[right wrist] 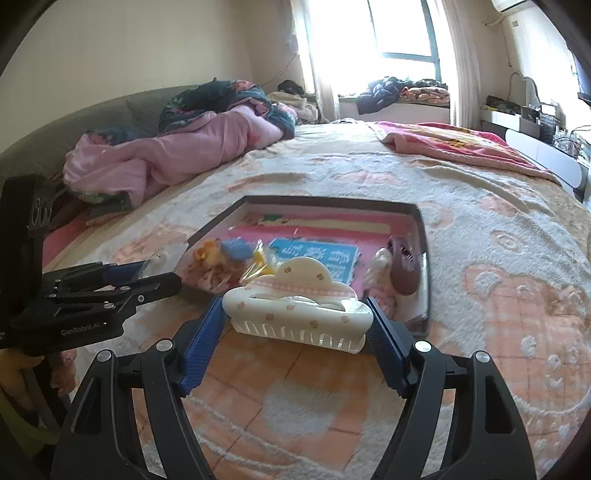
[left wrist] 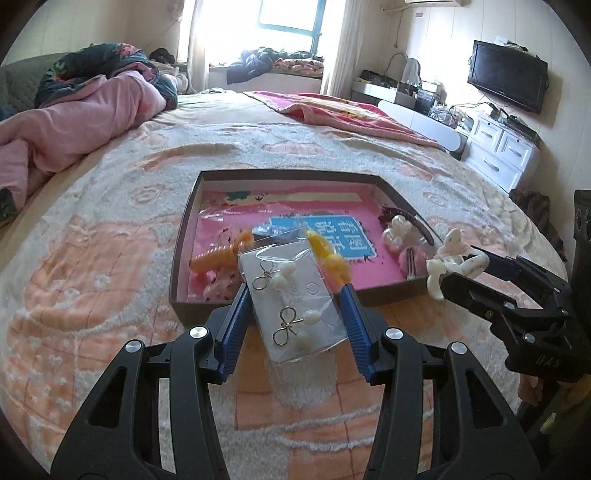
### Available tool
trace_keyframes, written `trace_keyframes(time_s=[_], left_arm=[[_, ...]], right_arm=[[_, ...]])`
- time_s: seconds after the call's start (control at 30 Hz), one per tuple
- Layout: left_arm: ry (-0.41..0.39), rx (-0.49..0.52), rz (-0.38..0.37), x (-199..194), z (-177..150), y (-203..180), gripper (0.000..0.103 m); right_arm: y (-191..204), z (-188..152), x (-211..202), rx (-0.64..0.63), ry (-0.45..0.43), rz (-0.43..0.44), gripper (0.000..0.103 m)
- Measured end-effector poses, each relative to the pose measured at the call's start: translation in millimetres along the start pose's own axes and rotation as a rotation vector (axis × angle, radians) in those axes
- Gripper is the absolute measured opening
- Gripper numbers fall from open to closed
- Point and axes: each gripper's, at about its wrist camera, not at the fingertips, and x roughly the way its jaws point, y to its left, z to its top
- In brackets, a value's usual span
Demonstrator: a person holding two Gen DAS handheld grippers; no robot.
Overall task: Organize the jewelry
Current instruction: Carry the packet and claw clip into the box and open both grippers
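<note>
While the left wrist view showed the left gripper [left wrist: 293, 291] clamped on a clear packet of earrings [left wrist: 291, 299] just before the box's near wall, the right wrist view showed that gripper [right wrist: 162, 275] only side-on, the packet a sliver. The right gripper [right wrist: 297, 314] was closed on a cream hair claw [right wrist: 295, 310] at its two ends, teeth down, near the box's front right corner; the left view caught it [left wrist: 452, 264] edge-on. Beyond lay the shallow dark box [left wrist: 184, 236], pink inside, holding an orange comb [left wrist: 218, 254], a yellow clip [left wrist: 328, 254] and a blue card [left wrist: 325, 236]. It sat on a peach patterned blanket [left wrist: 110, 258]; farther off were a pink quilt [left wrist: 74, 118], a bright window [left wrist: 288, 18] and a wall television [left wrist: 506, 75].
</note>
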Motion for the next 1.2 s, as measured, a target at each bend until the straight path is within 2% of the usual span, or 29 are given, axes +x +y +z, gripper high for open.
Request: trace_keyframes(time_s=[0.3,0.6,0.87,1.2], left_arm=[[0.007,0.001,-0.03,23,24,-6,0.041],[0.037,0.028,-0.006,56,36,-5,0.041],[0.057,0.048,-0.045,77,40,-11,0.041],[0.054,0.056,-0.064,83,40,-13,0.042]], right_arm=[[-25,17,5,0.005,-0.03,-0.064,0.072],[-41,20,26,0.004,0.004,-0.12,0.072],[-47,19,45,-0.036,0.035,-0.159,0.072],[-49,14,50,-0.029,0.06,-0.136,0.073]])
